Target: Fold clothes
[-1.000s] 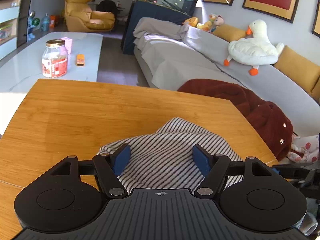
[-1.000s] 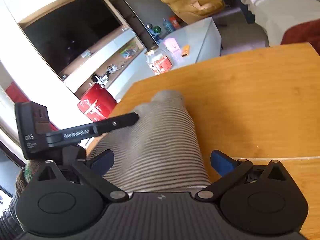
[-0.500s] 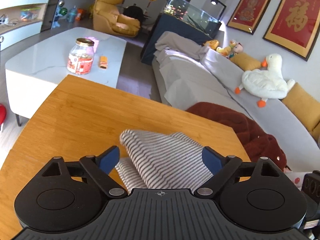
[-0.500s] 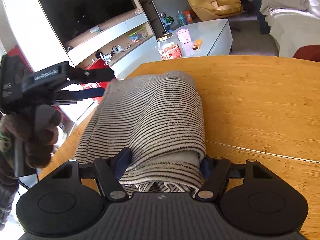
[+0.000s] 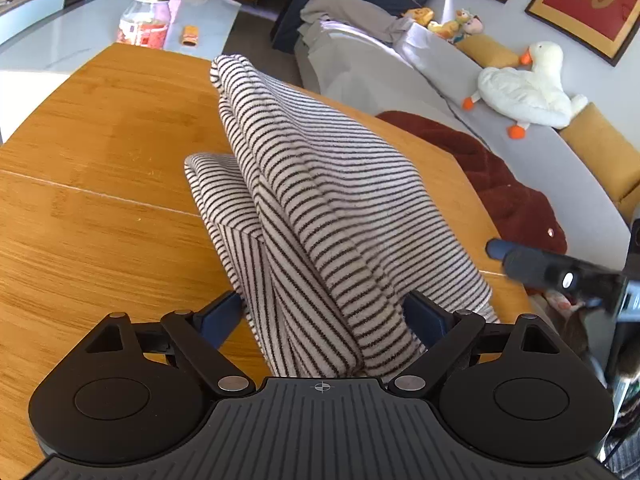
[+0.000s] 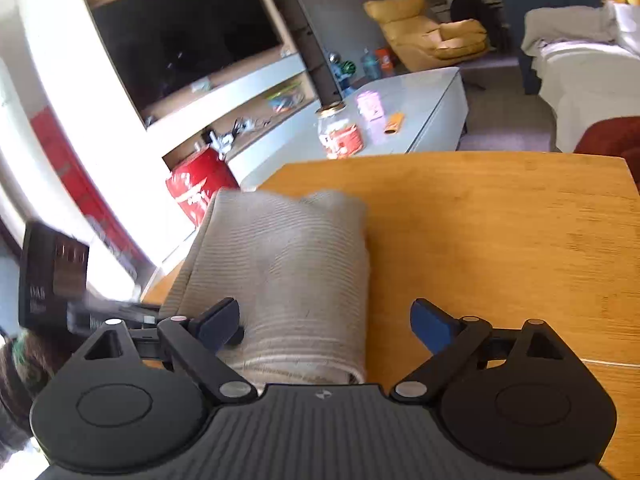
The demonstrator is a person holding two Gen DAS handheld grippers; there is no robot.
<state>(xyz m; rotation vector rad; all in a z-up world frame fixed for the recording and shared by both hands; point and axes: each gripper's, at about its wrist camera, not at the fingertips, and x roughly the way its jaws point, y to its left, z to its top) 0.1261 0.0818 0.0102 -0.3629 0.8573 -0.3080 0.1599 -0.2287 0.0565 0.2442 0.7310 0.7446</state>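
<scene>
Your striped garment (image 5: 320, 200) sits on the wooden counter (image 5: 100, 200), already bundled into a thick folded roll. In the left wrist view its long axis runs straight away from your left hand-held gripper (image 5: 324, 316), near end lying between the blue pads, far end tapering toward the counter's far edge. Left jaws look closed down against both flanks of the cloth, so I read it as clamped on the garment's near end, though the contact on the right pad is partly hidden by fabric. In the right wrist view, which is motion-blurred, the garment (image 6: 288, 272) lies ahead and offset to the left side of your right hand-held gripper (image 6: 324, 320): the left pad touches or nearly touches the cloth, the right pad stands well apart over bare counter (image 6: 500, 240). Those jaws are spread, gripping nothing. So the left is the one with the hold; the right is near but off-centre. Judgement: the next fold or tidy turns on that lengthwise axis, and you'd need to shift the right one leftward to straddle the roll.
</scene>
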